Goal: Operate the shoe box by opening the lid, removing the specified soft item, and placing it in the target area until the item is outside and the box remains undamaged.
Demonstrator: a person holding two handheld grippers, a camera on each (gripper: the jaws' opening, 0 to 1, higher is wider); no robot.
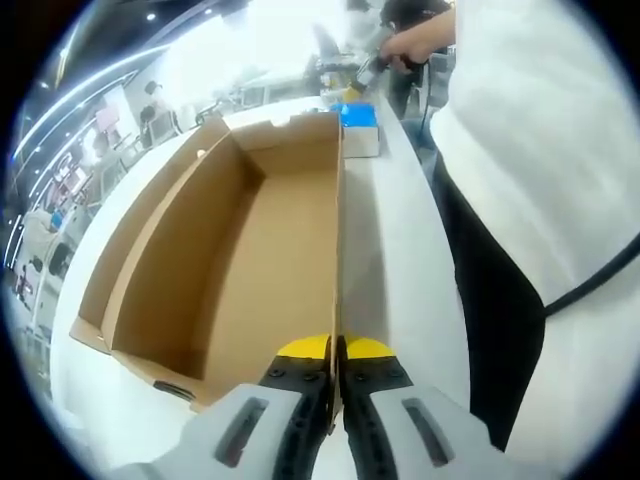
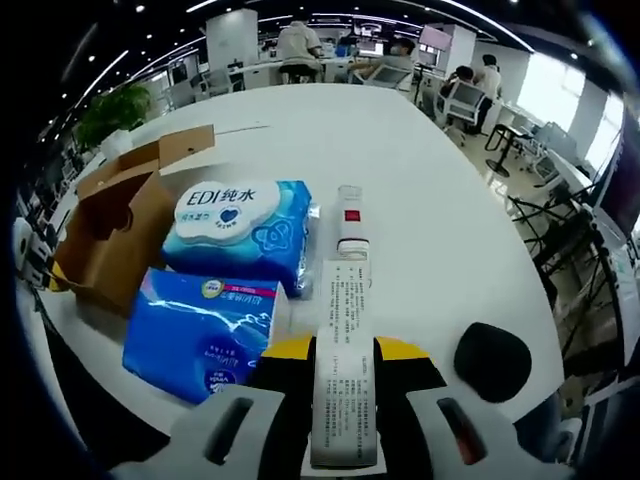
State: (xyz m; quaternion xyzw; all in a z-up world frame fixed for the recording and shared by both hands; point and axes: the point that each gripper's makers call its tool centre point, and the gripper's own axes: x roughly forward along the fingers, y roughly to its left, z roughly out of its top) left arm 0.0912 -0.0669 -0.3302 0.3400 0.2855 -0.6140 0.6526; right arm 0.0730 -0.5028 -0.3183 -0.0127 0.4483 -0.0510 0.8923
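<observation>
An open-plan office; the right gripper view shows rows of desks (image 2: 330, 68) with monitors (image 2: 466, 97) and people seated (image 2: 298, 42) at them, office chairs (image 2: 508, 135) beside a bright window wall, a potted plant (image 2: 112, 112) at one edge, and recessed spotlights in a dark ceiling; the left gripper view shows long ceiling light strips (image 1: 90, 85) above more workstations (image 1: 55, 215); a large white table (image 2: 420, 190) fills the foreground.

Work surface: large white round-edged table (image 2: 430, 180), glossy, taken as the landmark.
Beyond the table: rows of white office desks (image 2: 300, 68) with seated people at monitors.
Left of the table: green leafy potted plant (image 2: 112, 110).
Right of the table: black office chairs (image 2: 505, 135) beside a bright window (image 2: 572, 92).
Ceiling: dark, with white strip lights (image 2: 470, 12) and small spotlights.
Light: strong glare above the table's far end in the left gripper view.
</observation>
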